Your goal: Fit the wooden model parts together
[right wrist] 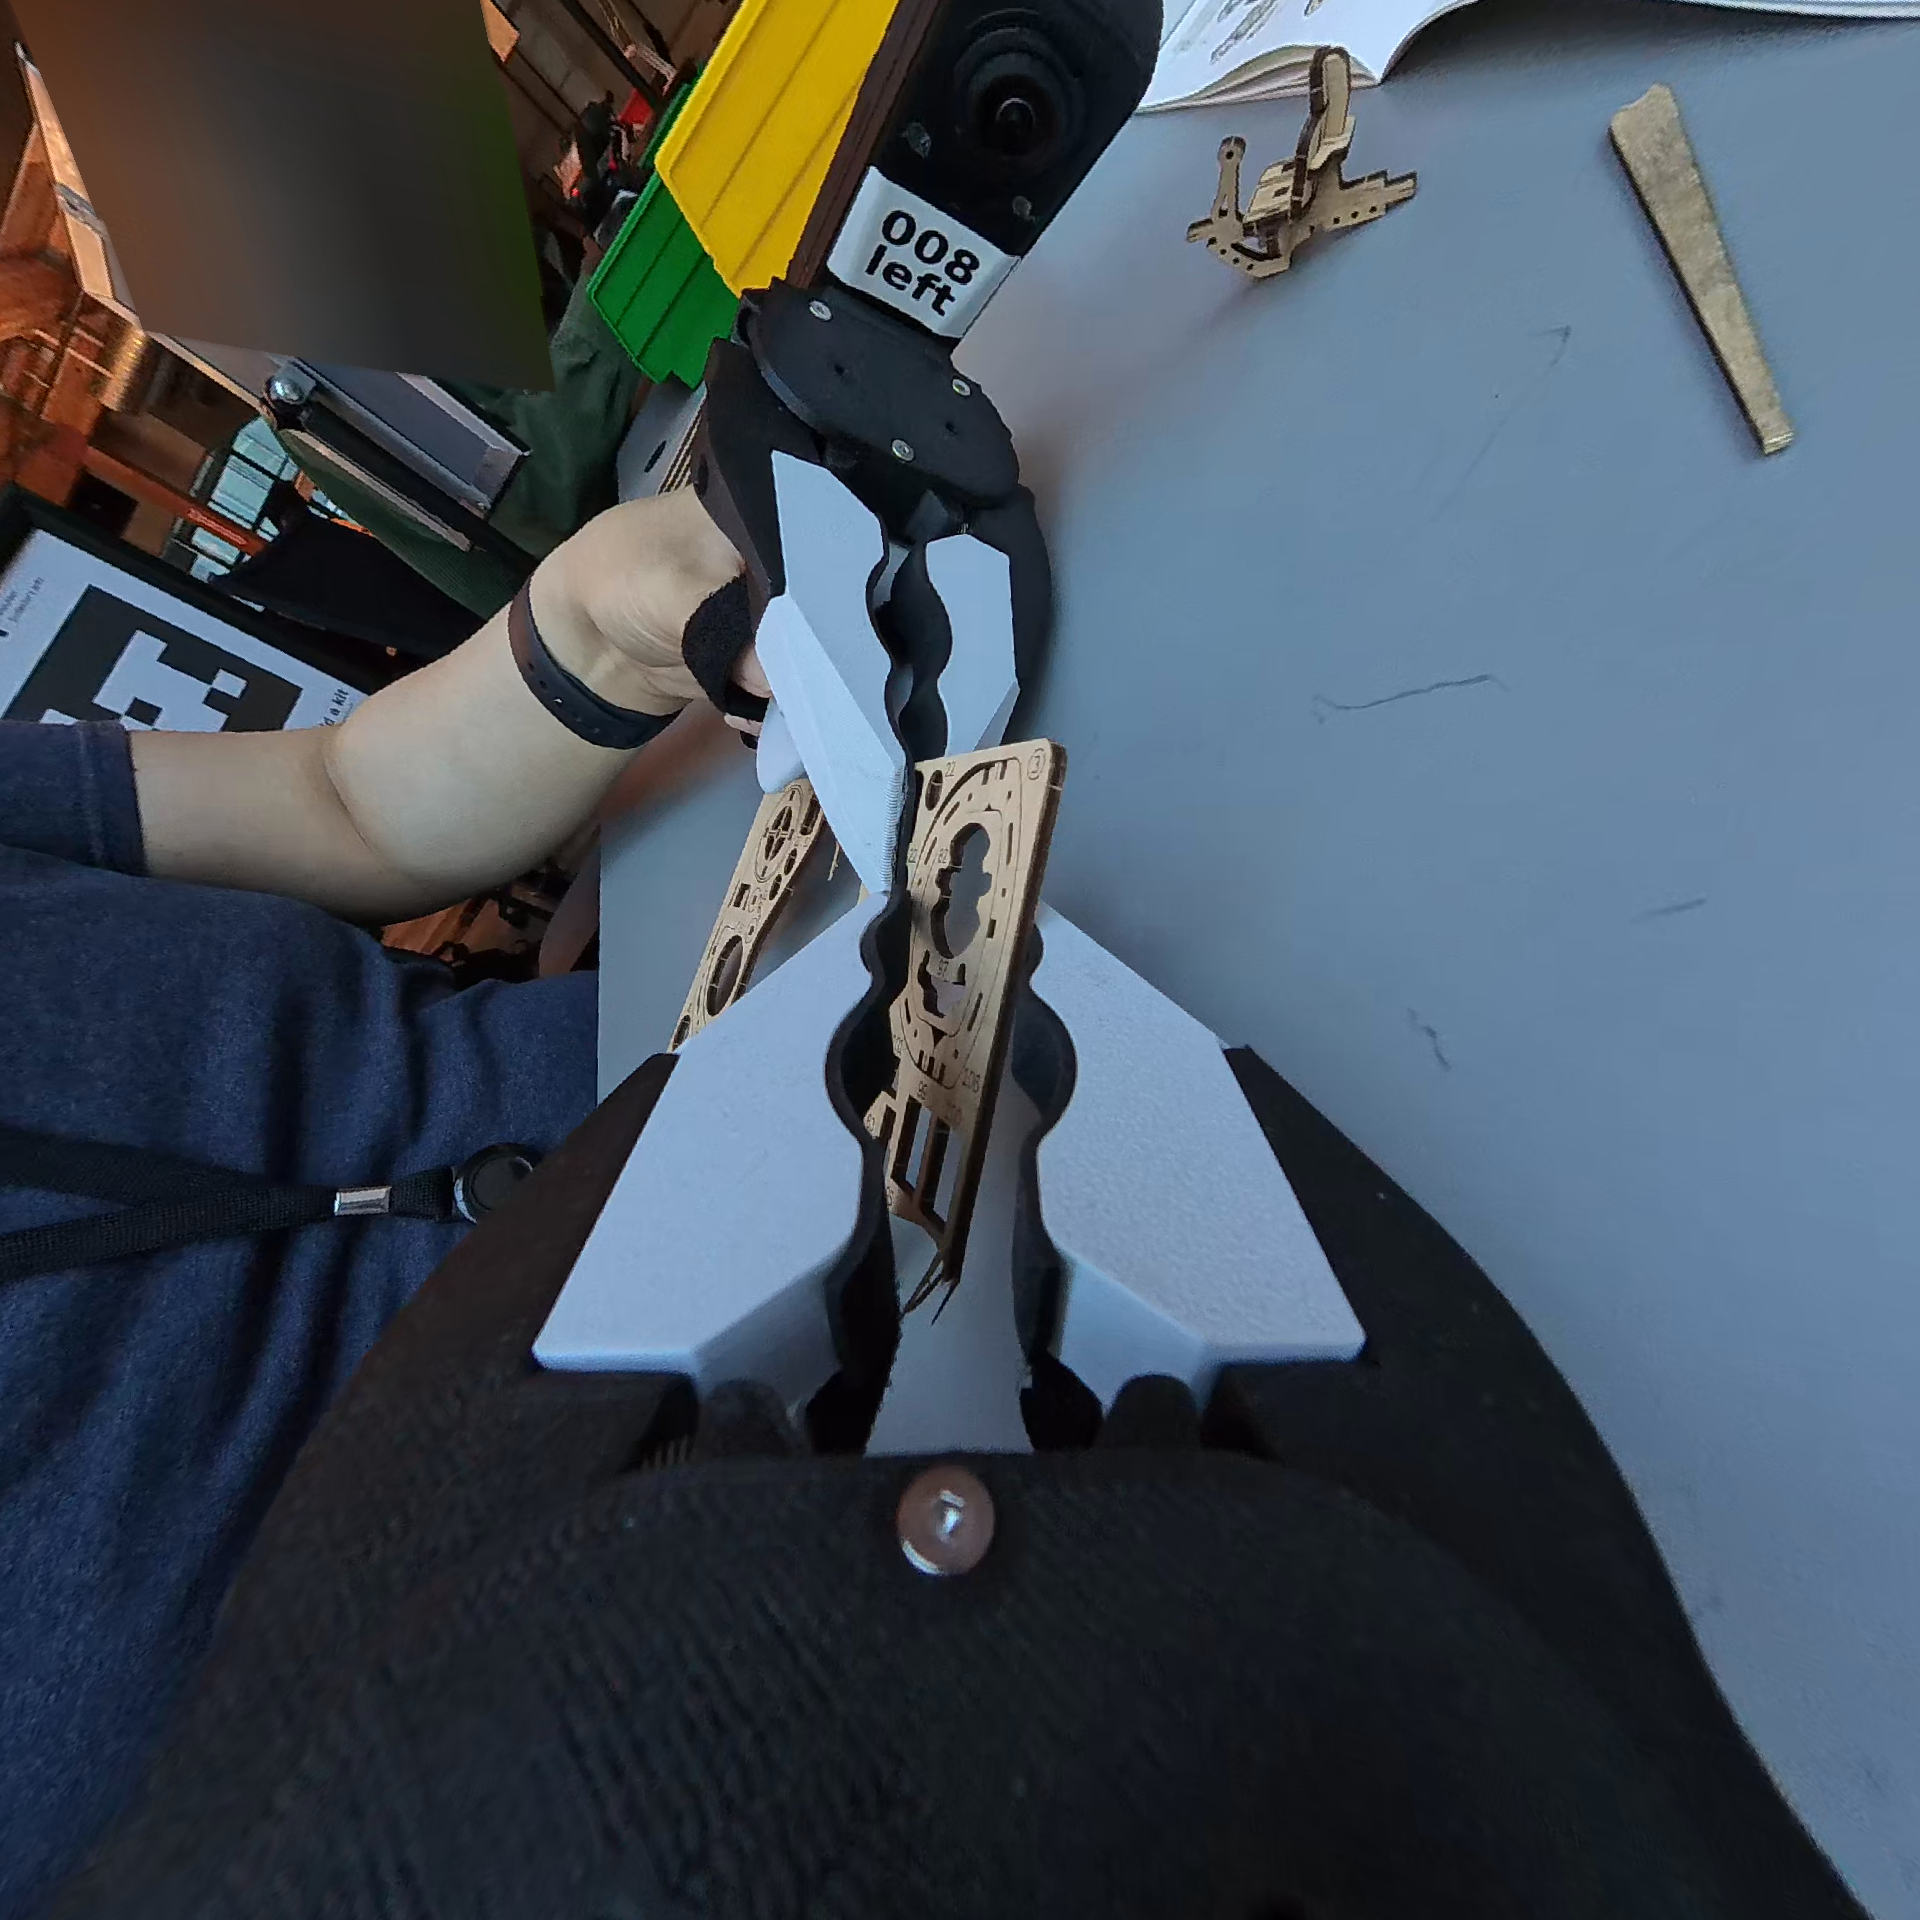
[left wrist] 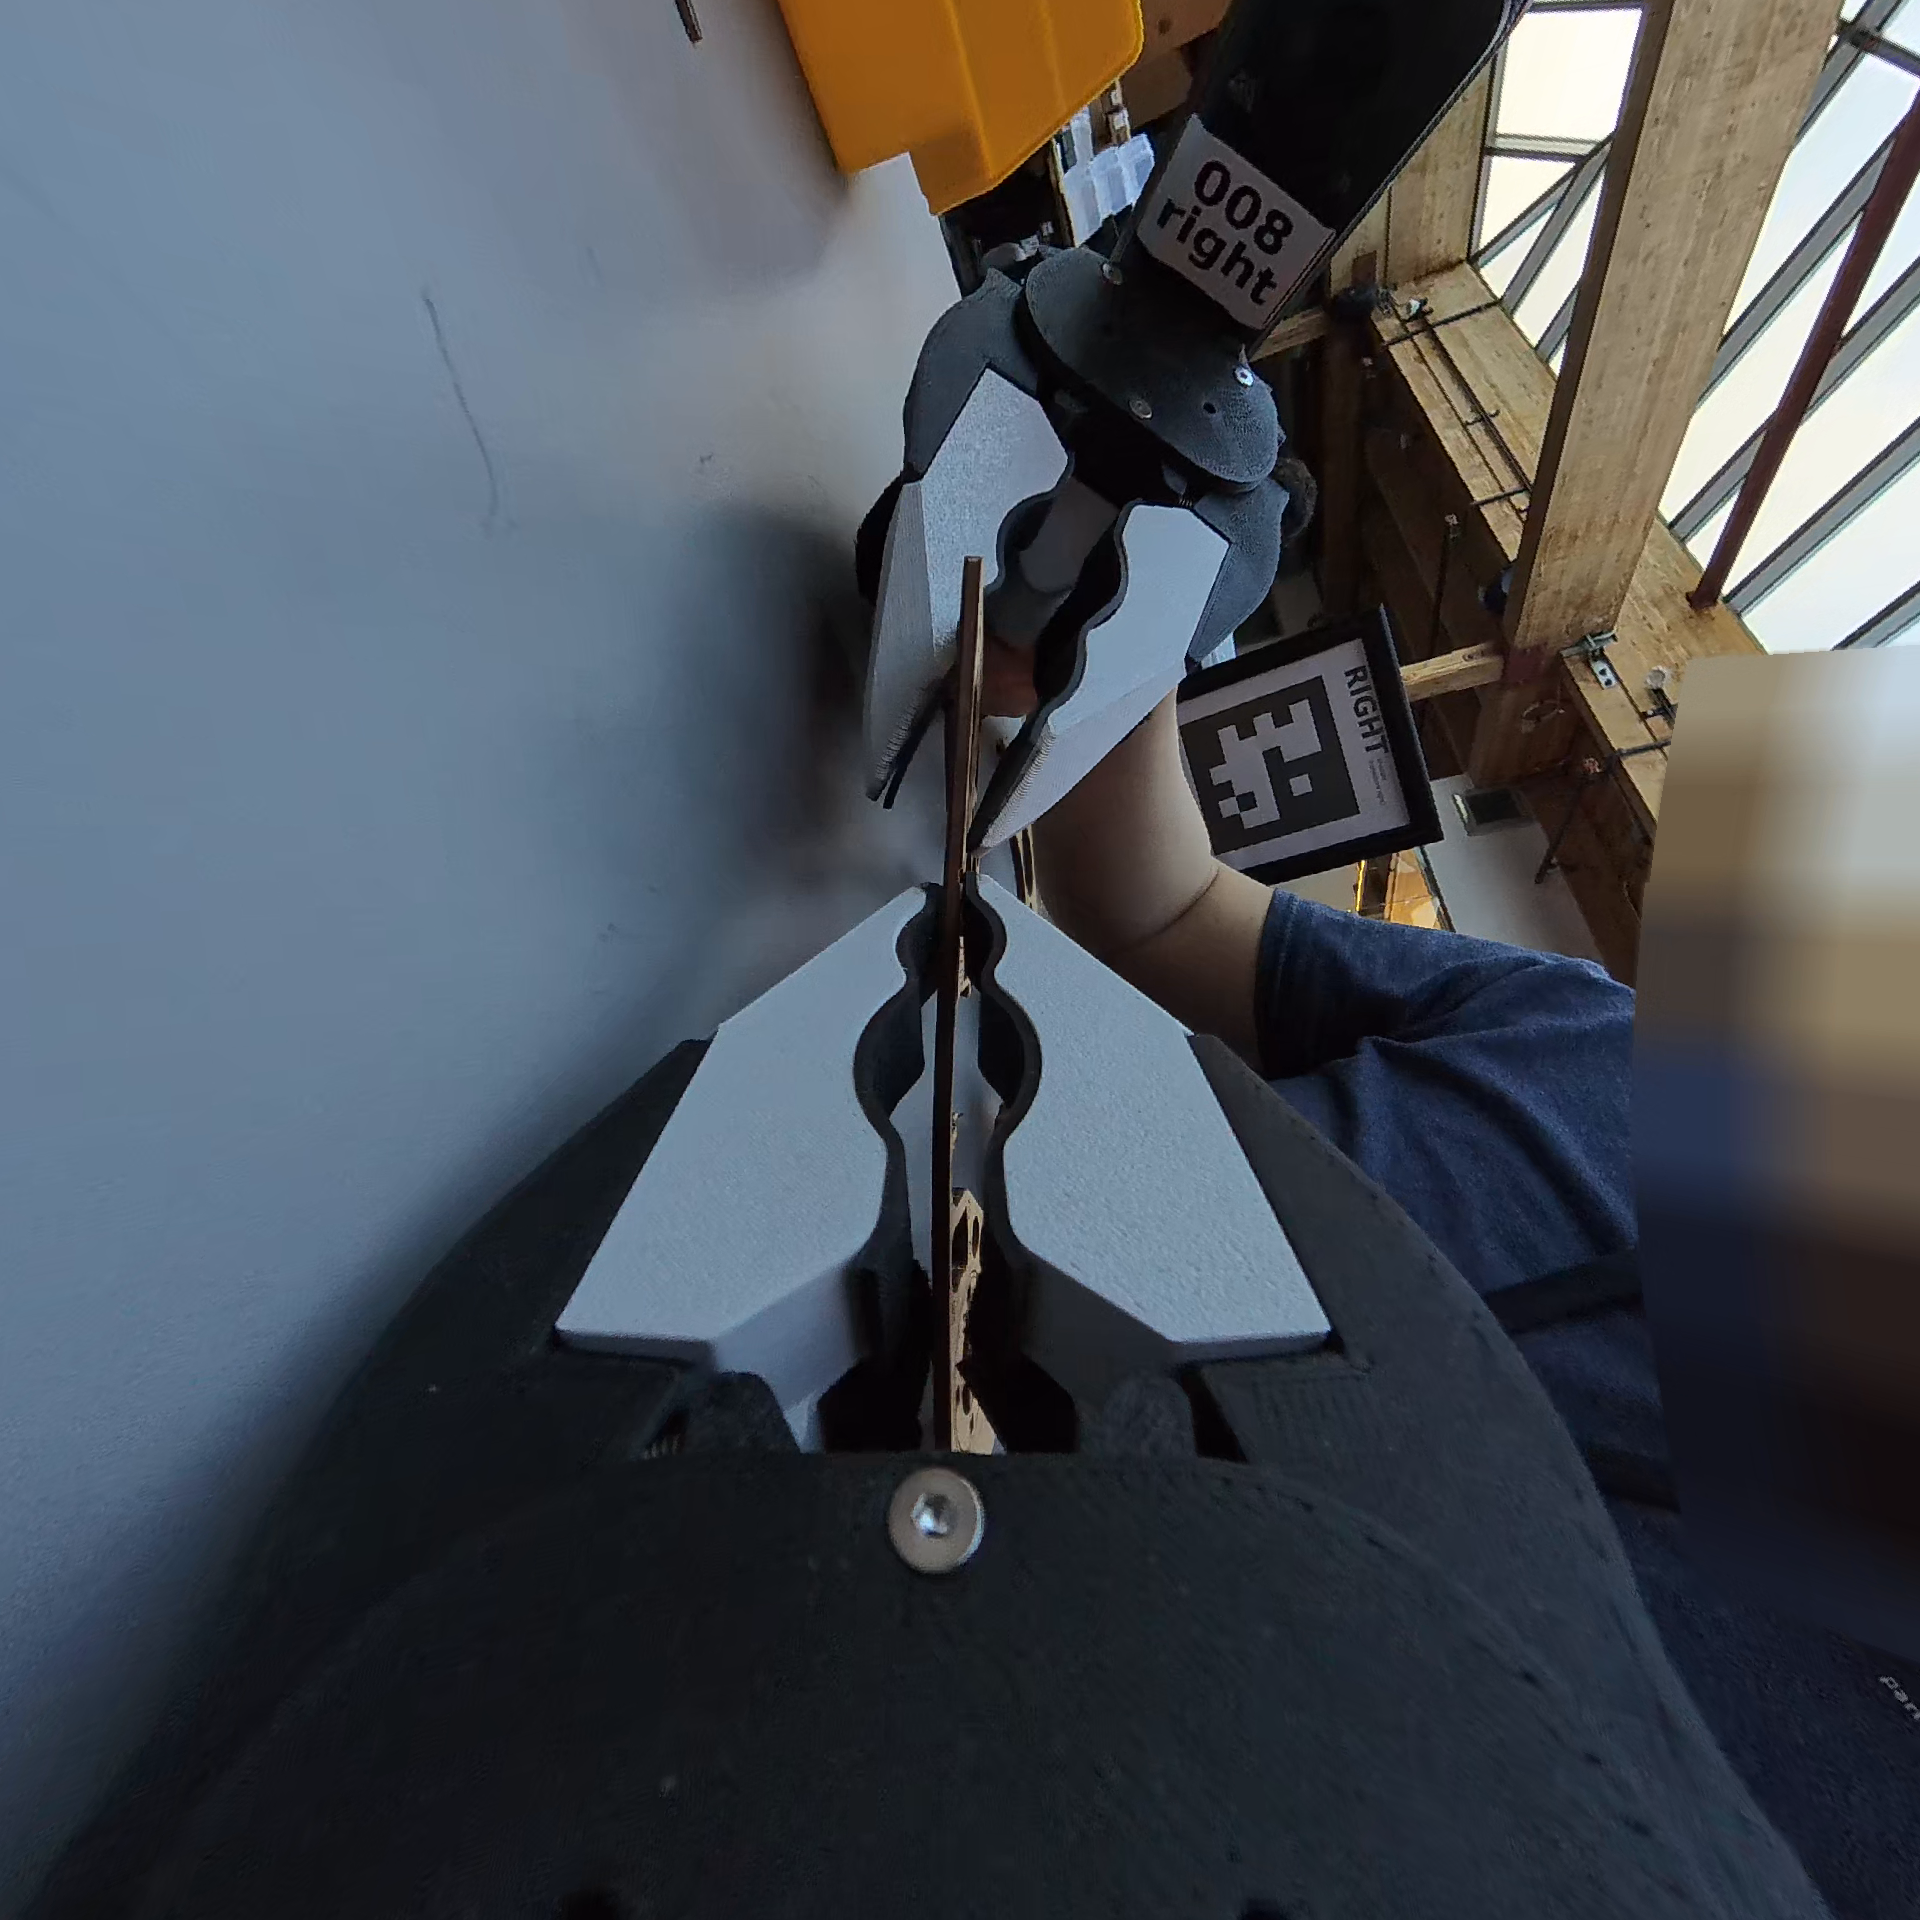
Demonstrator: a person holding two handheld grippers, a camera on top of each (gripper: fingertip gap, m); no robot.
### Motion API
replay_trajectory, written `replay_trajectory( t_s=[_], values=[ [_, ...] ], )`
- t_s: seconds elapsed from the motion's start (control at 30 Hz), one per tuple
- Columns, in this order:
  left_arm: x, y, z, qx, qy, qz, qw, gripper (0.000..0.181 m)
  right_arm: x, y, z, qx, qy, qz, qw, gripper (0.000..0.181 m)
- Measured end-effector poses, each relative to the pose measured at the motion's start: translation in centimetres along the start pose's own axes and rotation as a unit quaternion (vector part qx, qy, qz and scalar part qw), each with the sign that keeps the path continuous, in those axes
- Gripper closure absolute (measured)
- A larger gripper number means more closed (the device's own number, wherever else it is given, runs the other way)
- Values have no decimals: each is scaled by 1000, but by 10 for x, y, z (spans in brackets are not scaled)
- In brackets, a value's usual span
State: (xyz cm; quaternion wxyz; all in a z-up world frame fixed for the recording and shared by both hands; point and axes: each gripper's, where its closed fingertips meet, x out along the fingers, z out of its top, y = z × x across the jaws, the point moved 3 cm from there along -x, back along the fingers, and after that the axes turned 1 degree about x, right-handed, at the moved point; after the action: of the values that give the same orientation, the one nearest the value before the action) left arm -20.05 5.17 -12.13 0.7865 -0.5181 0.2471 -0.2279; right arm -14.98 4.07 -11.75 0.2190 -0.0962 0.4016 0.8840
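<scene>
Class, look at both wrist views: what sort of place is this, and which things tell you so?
Probably a workshop or makerspace: timber beams, yellow storage bins, and a grey worktable with a part-built wooden model.

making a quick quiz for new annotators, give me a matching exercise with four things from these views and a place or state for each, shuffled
Things:
1. wooden part sheet
2. small wooden model
3. tapered wooden strip
4. open booklet

Places or states:
A. lying flat on the grey table, far right
B. held up off the table between both grippers
C. at the table's far edge, pages showing
D. standing on the table just in front of the booklet

Pairs: 1-B, 2-D, 3-A, 4-C
</scene>
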Motion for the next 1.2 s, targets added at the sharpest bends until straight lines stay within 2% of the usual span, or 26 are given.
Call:
replay_trajectory(
  t_s=[0.03,0.27,0.37,0.77,0.93,1.03,1.2],
  values=[
    [0,0,0,-1,0,-1,1000,181,0,0,0,3,0,1,1000,167],
    [3,0,0,7,9,5,1000,175,1,3,0,6,1,18,1000,173],
    [5,-1,-1,13,16,4,1000,178,1,4,-1,6,2,24,1000,173],
    [3,-2,0,11,11,-4,1000,181,1,0,0,29,4,19,999,163],
    [2,-2,1,7,6,-8,1000,181,-11,-9,10,19,-40,-12,999,152],
    [4,3,-1,5,16,13,1000,181,-13,-11,1,-11,2,-46,999,144],
    [5,5,-2,3,21,23,1000,181,-2,-9,-5,-37,45,-65,996,150]
  ],
)
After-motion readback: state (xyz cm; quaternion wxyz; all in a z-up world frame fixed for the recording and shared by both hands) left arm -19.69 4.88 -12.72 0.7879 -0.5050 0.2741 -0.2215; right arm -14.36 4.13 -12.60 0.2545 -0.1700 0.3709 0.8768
